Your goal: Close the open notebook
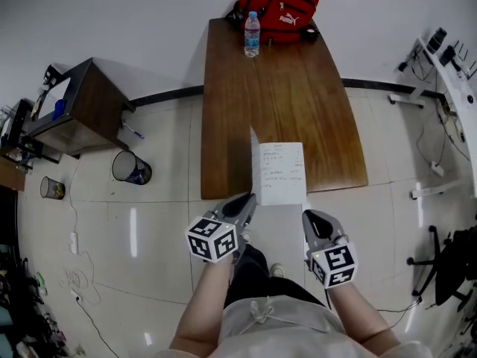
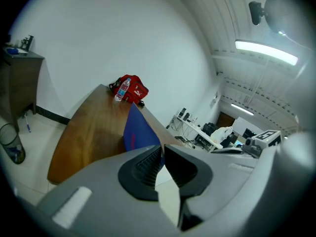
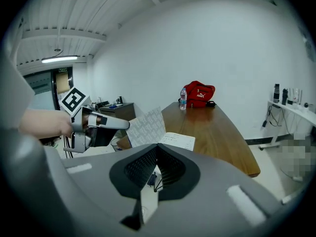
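The notebook lies at the near edge of the wooden table, its white written page flat. Its left cover stands nearly upright, blue outside and patterned white inside. My left gripper is shut on this cover's near edge, and the blue sheet runs straight into the closed jaws. In the right gripper view the left gripper pinches the cover from the left. My right gripper hovers off the table's front edge, right of the notebook, shut with nothing in it.
A water bottle and a red bag stand at the table's far end. Left of the table on the tiled floor are a waste bin and a dark cabinet. White desks with gear line the right wall.
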A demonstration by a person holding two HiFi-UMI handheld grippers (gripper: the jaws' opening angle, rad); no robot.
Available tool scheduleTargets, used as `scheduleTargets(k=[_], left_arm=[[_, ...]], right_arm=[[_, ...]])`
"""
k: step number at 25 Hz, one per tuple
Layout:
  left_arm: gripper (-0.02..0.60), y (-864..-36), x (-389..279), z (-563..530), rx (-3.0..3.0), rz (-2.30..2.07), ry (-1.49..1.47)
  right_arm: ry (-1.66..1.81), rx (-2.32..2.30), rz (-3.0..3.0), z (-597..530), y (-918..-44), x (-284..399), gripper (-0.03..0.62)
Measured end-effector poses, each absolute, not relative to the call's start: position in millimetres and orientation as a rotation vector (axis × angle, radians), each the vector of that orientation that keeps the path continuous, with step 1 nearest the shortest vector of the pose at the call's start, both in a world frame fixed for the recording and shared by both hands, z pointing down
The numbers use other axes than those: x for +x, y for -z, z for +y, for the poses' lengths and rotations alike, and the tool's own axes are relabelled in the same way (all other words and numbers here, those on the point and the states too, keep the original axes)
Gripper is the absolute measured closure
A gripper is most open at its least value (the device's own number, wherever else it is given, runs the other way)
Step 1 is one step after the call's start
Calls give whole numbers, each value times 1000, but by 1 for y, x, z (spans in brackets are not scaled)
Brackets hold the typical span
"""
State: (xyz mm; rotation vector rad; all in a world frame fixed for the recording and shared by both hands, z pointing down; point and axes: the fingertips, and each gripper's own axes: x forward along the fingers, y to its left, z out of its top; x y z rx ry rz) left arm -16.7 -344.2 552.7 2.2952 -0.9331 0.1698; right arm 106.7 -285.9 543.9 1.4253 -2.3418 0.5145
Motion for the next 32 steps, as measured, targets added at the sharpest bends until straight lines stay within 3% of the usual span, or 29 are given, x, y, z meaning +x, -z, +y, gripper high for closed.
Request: scheduleTargets(k=[16,24,32], left_arm=[[529,-622,131,-338,2311,-658,-346],[449,-668,152,-337,2308,-665,-482],[443,-584,140,-331,2522,-786,-424]], right_arm=[[-699,1629,-2156,-268,-606,205,588],[-736,1777,-2070,-273,-621,244,588],[-679,1805,-2155,-273,-584,235,588]])
